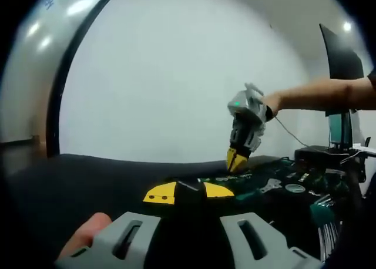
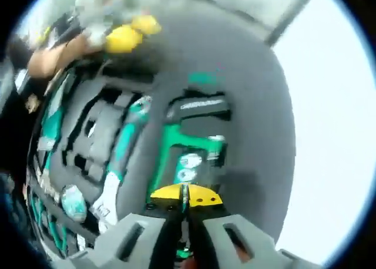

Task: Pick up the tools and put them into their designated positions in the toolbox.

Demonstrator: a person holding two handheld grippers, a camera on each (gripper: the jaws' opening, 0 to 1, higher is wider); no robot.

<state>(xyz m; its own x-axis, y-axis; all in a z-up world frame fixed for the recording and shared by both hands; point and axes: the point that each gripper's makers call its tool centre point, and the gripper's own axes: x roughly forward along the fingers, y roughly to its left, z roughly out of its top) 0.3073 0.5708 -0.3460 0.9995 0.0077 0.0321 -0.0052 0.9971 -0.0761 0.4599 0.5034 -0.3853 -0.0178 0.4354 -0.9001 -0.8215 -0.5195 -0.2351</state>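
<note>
The right gripper (image 2: 184,205) is pointed down into the open toolbox (image 2: 258,134), presumably so that a tool can be seated in its cut-out; in the right gripper view its yellow-tipped jaws are seen closed together, just over the green-and-black tool (image 2: 187,145) that lies in a shaped recess of the dark foam. Whether anything thin is pinched between them cannot be told, since the tips are blurred. Beside that recess a screwdriver (image 2: 120,157) with a green and white handle is laid in its own slot. In the left gripper view the right gripper (image 1: 238,160) is seen lowered over the toolbox (image 1: 282,187), held by a person's hand (image 1: 271,102). The left gripper (image 1: 187,192) is kept back and level, apparently waiting; its yellow tips appear to be drawn close around something dark, which cannot be identified.
</note>
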